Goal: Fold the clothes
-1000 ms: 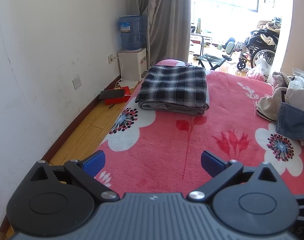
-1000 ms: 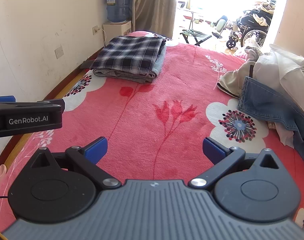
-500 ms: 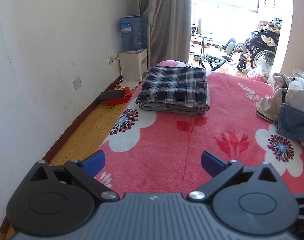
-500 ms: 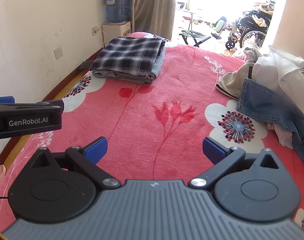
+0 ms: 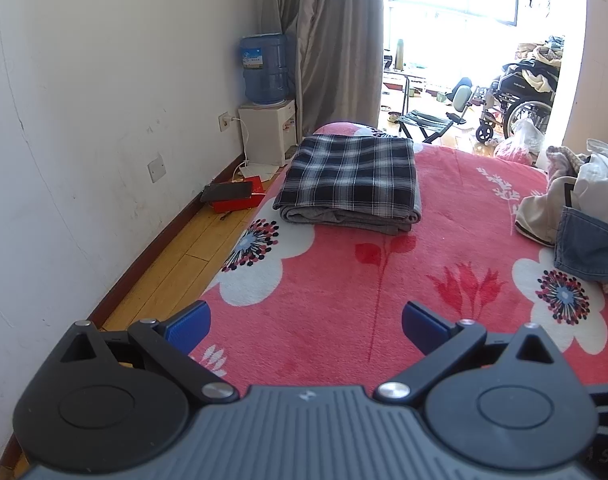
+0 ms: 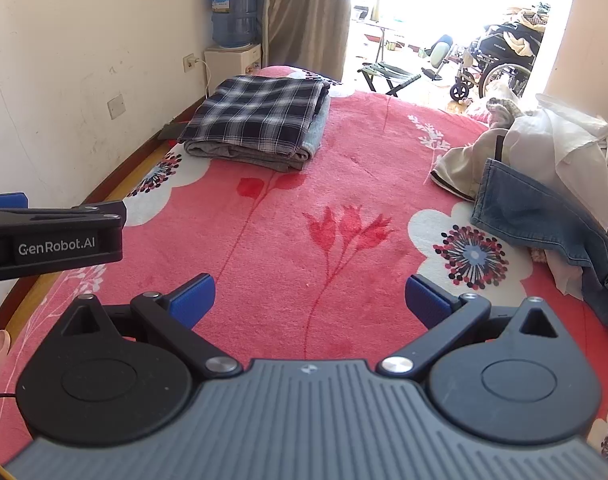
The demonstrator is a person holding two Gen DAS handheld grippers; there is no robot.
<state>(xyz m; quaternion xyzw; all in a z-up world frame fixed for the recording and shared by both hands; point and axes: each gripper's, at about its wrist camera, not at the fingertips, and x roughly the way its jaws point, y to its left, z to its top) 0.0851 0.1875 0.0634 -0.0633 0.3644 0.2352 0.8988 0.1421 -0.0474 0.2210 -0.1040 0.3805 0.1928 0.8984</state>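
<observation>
A folded stack with a dark plaid garment (image 5: 352, 174) on top lies at the far left of the red flowered bed (image 5: 344, 288), also in the right wrist view as the plaid stack (image 6: 259, 116). An unfolded heap of clothes (image 6: 544, 172) with blue denim (image 6: 544, 220) and cream cloth sits at the right; its denim edge (image 5: 588, 248) shows in the left wrist view. My left gripper (image 5: 306, 326) hovers open above the blanket, holding nothing. My right gripper (image 6: 310, 300) is open and empty too, well short of the heap. The left gripper's side (image 6: 55, 240) shows at left.
A white wall (image 5: 83, 120) and a strip of wooden floor (image 5: 175, 264) run along the bed's left edge, with a red box (image 5: 235, 198) and a water dispenser (image 5: 265, 104). Past the bed stand a curtain (image 5: 328, 40), a folding stool (image 5: 424, 122) and a wheelchair (image 5: 516, 100).
Both views have crept slightly closer to the bed's far end. Both grippers stay open and no clothing has moved.
</observation>
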